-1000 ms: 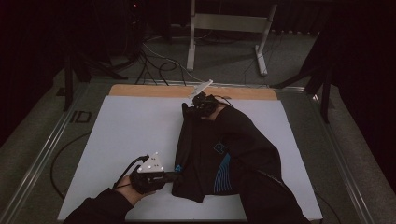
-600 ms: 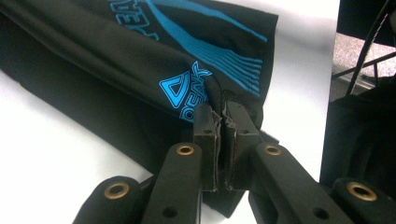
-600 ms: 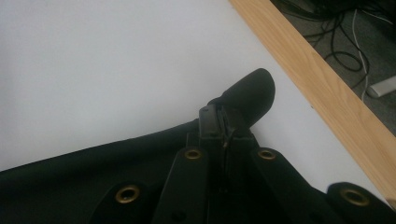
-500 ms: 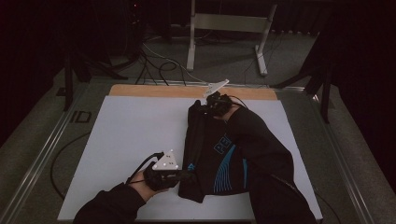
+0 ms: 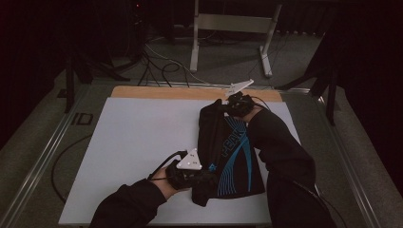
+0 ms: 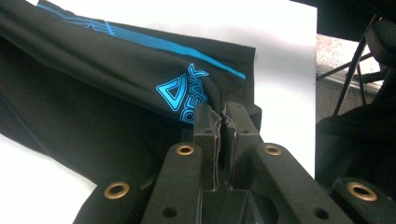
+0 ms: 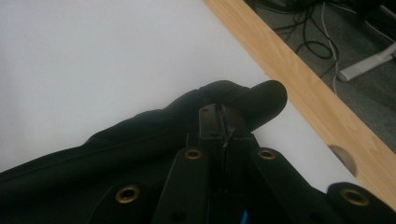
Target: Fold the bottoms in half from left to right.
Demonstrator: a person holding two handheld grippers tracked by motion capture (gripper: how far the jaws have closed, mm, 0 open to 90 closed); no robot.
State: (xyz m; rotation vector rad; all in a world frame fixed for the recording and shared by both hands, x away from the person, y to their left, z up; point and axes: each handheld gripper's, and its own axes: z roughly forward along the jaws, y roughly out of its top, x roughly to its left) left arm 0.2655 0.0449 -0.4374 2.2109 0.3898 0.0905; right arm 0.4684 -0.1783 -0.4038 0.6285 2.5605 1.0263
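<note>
Two tongs are clamped on the black garment [image 5: 228,156], one at each end. Your left tongs [image 5: 202,179] pinch the near edge of the cloth; in the left gripper view the left tongs [image 6: 220,122] stand pressed together on a fold just beside the blue logo [image 6: 184,93]. Your right tongs [image 5: 227,107] grip the far end, close to the wooden strip [image 5: 157,92] along the back of the counter [image 5: 138,142]; in the right gripper view the right tongs [image 7: 219,119] bite a bunched black fold with white counter [image 7: 93,60] behind. The garment lies lengthwise on the counter's right half, blue stripes facing up, stretched between your two hands.
</note>
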